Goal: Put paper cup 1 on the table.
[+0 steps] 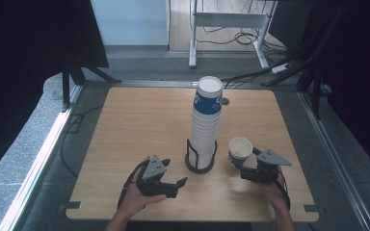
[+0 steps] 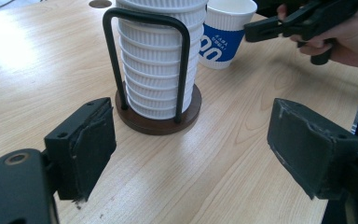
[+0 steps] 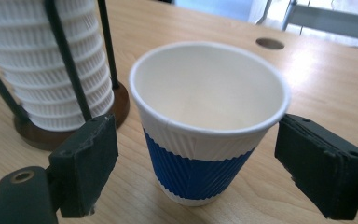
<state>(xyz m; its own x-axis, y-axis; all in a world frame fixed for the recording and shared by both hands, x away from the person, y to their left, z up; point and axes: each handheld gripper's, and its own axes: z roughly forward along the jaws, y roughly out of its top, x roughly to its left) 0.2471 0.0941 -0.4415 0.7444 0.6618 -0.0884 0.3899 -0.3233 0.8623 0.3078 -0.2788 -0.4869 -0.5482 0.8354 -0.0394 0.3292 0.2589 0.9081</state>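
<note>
My wooden table (image 1: 139, 125) stands on grey floor (image 1: 24, 149) between black curtains (image 1: 24, 43), with a white frame (image 1: 229, 21) and cables beyond. At its middle a round holder (image 1: 200, 163) with black wire loops keeps a tall stack of white ribbed cups (image 1: 205, 122), the top one banded blue. Just right of it a single cup (image 1: 239, 151) stands upright and empty; its blue band carries white writing too small to read. My right gripper (image 1: 247, 168) brackets this cup, jaws wide, pads off it. My left gripper (image 1: 180, 185) faces the holder, parted, holding nothing.
</note>
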